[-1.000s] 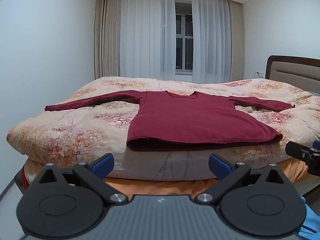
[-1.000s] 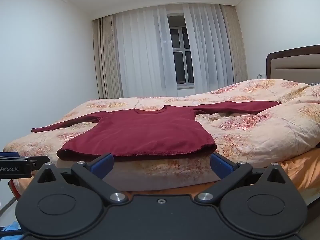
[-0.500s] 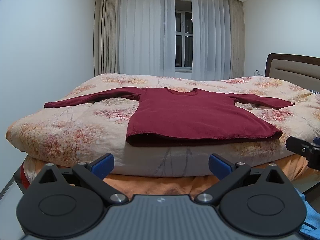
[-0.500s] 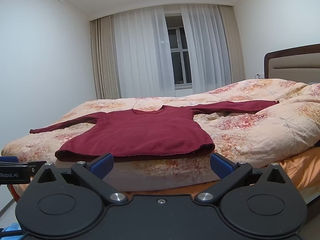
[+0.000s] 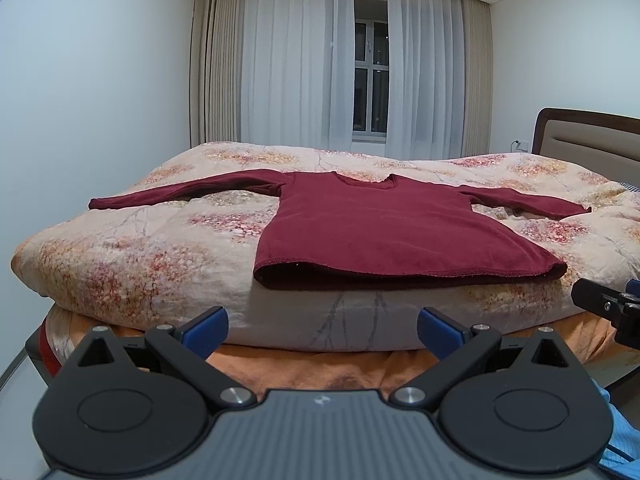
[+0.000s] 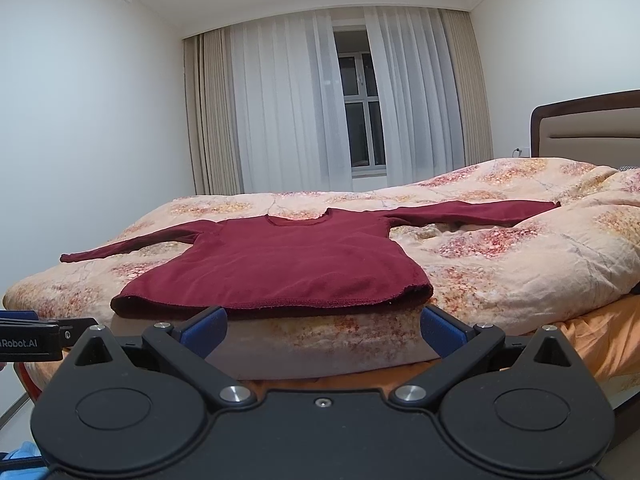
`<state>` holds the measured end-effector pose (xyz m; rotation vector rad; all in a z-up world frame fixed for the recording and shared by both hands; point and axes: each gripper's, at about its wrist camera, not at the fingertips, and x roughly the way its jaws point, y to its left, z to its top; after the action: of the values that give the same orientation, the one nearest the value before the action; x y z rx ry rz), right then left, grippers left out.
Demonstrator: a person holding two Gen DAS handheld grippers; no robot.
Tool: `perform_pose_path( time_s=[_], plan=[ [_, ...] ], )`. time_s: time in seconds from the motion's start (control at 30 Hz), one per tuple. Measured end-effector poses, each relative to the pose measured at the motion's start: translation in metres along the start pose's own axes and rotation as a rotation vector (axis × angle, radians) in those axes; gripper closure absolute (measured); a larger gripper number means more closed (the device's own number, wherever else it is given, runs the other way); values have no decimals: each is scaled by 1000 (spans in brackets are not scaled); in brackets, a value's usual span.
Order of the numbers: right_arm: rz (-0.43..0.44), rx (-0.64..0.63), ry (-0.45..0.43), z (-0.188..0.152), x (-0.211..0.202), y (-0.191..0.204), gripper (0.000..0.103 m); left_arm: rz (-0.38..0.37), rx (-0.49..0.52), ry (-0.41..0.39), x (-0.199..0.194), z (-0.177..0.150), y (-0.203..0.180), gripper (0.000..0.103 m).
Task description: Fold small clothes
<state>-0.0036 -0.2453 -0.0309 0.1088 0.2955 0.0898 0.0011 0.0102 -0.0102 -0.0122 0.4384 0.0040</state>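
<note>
- Since a second ago you have lifted both cameras a little, so more of the quilt's top shows; the sweater lies where it lay.
- Your left gripper is spread wide with nothing between its blue pads, hanging off the near edge of the bed, apart from it.
- Your right gripper is likewise released and empty, its pads just short of the mattress edge, close below the hem.
- Each gripper shows at the edge of the other's view: the right one at the left camera's right side, the left one at the right camera's left side.
- Your dark red sweater lies flat on the floral quilt, hem toward you at the bed's near edge, neckline away, both sleeves stretched straight out to the sides.
- Beyond it stand sheer curtains over a window, and a padded headboard at the right.
</note>
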Motion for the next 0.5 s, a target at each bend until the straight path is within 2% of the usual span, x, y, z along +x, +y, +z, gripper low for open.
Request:
perform_pose_path(
  time_s=[0.5],
  plan=[
    [2,-7,3,-1,1,1,0,1,-4,12,2,-4,0,0]
  ],
)
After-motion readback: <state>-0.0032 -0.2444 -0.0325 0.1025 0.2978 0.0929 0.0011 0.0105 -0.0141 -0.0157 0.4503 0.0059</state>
